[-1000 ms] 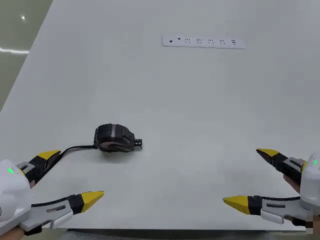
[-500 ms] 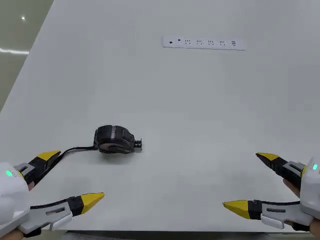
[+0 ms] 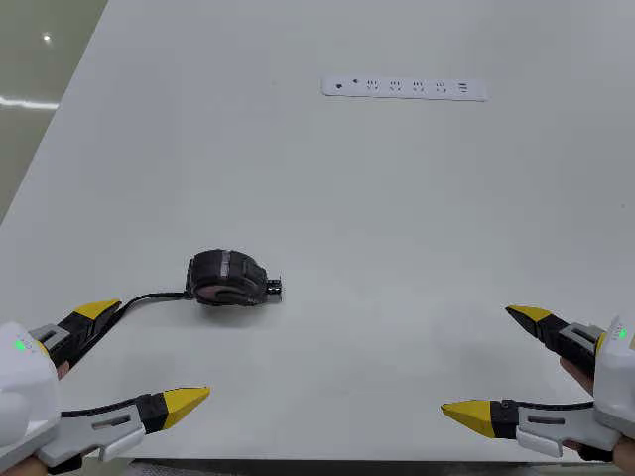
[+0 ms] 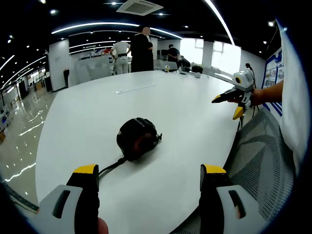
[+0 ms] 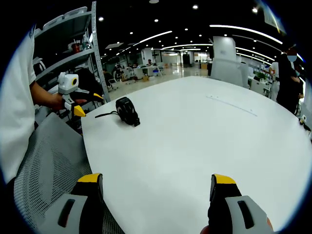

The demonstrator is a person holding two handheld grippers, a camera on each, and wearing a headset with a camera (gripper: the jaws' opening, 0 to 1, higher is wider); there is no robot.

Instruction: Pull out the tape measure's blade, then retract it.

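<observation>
Tape: black round tape measure (image 3: 229,277) is laid on white flat tabletop (image 3: 397,218), L of ctr, nr front edge.
Cord: thin black cord (image 3: 154,295) is run L from tape, twd left gripper (image 3: 156,350).
Strip: long white power strip (image 3: 404,86) is set far behind, R of tape.
Front R: right gripper (image 3: 478,359) is held at table edge, well apart from tape.

The head view's lower corners cut off the left hand-held gripper (image 3: 156,350) and right hand-held gripper (image 3: 478,359); fine details of the tape measure (image 3: 226,277) are too small to tell

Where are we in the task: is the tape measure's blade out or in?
In: the tape measure shows only its end hook, no blade length.
</observation>
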